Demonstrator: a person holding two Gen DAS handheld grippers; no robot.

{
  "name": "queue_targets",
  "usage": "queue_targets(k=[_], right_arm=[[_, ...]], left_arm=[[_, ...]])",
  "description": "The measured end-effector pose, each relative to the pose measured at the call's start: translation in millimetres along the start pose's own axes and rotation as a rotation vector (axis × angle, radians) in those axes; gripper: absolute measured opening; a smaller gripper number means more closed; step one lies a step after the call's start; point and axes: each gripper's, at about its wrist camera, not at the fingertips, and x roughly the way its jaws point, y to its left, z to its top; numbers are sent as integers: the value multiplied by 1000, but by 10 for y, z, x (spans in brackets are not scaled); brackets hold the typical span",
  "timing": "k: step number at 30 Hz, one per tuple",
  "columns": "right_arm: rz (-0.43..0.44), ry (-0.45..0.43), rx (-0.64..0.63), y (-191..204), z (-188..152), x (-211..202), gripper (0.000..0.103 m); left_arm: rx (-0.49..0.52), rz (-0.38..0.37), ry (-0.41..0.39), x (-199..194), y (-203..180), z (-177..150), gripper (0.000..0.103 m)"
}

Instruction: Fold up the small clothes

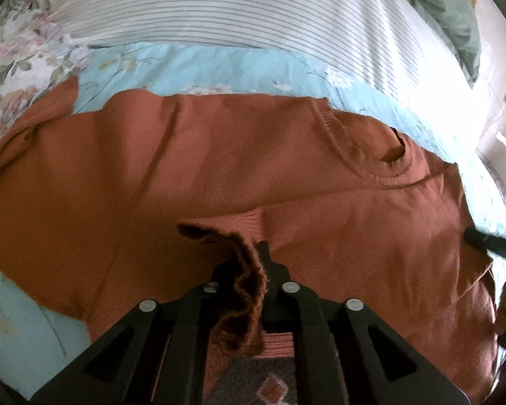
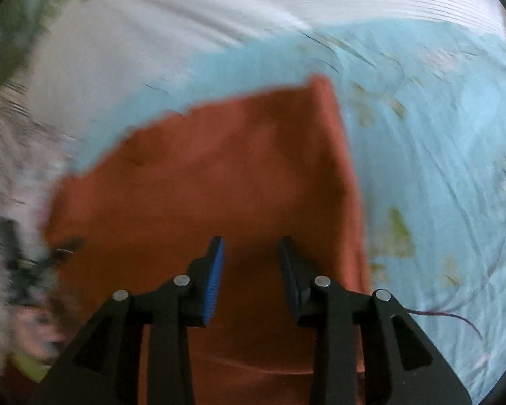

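Note:
A rust-orange sweatshirt [image 1: 219,155] lies spread on a light-blue floral bedsheet [image 1: 192,71], its round neckline [image 1: 371,148] to the right. My left gripper [image 1: 249,263] is shut on a ribbed cuff [image 1: 243,287] of the sweatshirt, which bunches up between the fingers and is held over the body of the garment. In the blurred right wrist view the sweatshirt [image 2: 202,168] fills the middle. My right gripper [image 2: 251,249] is open and empty just above it. The right gripper also shows at the right edge of the left wrist view [image 1: 489,241].
A white striped cover [image 1: 219,3] lies beyond the sheet, with a green cushion [image 1: 448,10] at the far right. Bare blue sheet [image 2: 438,168] extends right of the sweatshirt. A patterned dark rug or fabric [image 1: 259,384] shows below the left gripper.

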Motion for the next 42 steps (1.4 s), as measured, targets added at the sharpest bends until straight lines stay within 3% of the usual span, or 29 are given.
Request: queue_targets(k=[3, 4, 7, 11, 15, 22, 26, 27, 28, 29, 32, 38, 42], right_arm=[[-4, -60, 75, -83, -19, -258, 33], [27, -77, 69, -47, -39, -352, 39], [120, -88, 42, 86, -168, -568, 58], [207, -33, 9, 335, -371, -606, 58], [260, 28, 5, 534, -545, -525, 62], [300, 105, -5, 829, -697, -245, 64], [302, 113, 5, 847, -691, -213, 64], [300, 111, 7, 850, -687, -210, 64], [299, 108, 7, 839, -690, -220, 64], [298, 105, 7, 835, -688, -234, 64], [300, 93, 7, 820, -702, -279, 64], [331, 79, 11, 852, -760, -358, 64], [344, 70, 7, 872, -786, -405, 64]], left_arm=[[-38, 58, -17, -153, 202, -43, 16], [-46, 83, -25, -199, 250, -42, 15], [-101, 152, -58, -426, 553, -22, 29], [-160, 303, -91, -623, 980, 141, 51], [-175, 404, -102, -591, 1266, 413, 56], [-27, 553, -60, -92, 1468, 950, 59], [7, 615, 3, 272, 1675, 1146, 59], [2, 616, 13, 331, 1739, 1176, 56], [-12, 607, 16, 353, 1794, 1191, 36], [-48, 578, 13, 331, 1880, 1218, 7], [-120, 495, -46, 116, 1973, 1245, 5], [-156, 341, -146, -375, 1789, 1149, 4], [-114, 211, -206, -695, 1153, 965, 4]])
